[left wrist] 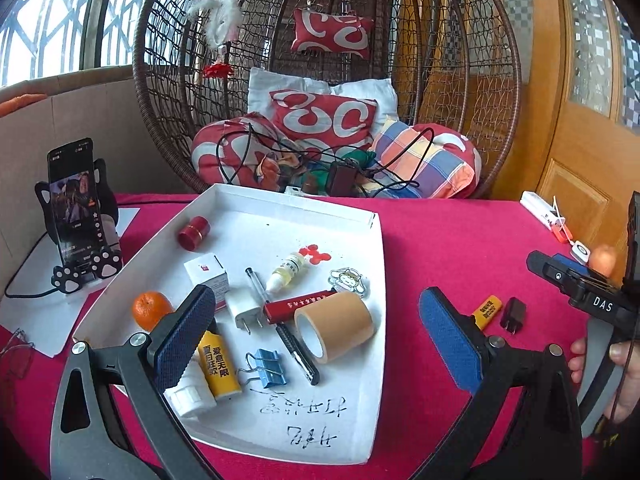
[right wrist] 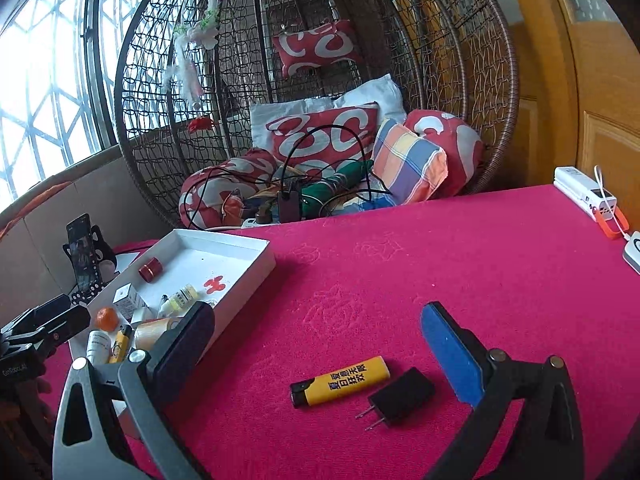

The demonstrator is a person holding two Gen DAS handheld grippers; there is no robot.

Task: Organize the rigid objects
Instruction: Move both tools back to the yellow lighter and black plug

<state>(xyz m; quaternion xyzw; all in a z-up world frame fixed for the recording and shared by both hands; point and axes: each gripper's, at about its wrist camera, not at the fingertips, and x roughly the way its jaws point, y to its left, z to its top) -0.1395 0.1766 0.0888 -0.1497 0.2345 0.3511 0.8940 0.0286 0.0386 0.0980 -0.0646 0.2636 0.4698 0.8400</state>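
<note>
A white tray (left wrist: 372,360) on the red cloth holds several items: a tape roll (left wrist: 336,326), a blue binder clip (left wrist: 268,368), a yellow lighter (left wrist: 218,364), a white plug (left wrist: 244,310), an orange (left wrist: 150,310) and a red cap (left wrist: 194,232). My left gripper (left wrist: 318,336) hangs open above the tray's near half, holding nothing. To the right of the tray, a second yellow lighter (right wrist: 340,380) and a black plug (right wrist: 400,398) lie side by side on the cloth. My right gripper (right wrist: 320,348) stands open just above them, its fingers either side of the pair.
A phone on a paw-shaped stand (left wrist: 78,216) stands left of the tray, with glasses (left wrist: 16,354) near the front left edge. A wicker hanging chair (right wrist: 496,92) full of cushions and cables is behind the table. A white power bank (right wrist: 586,196) lies at the far right.
</note>
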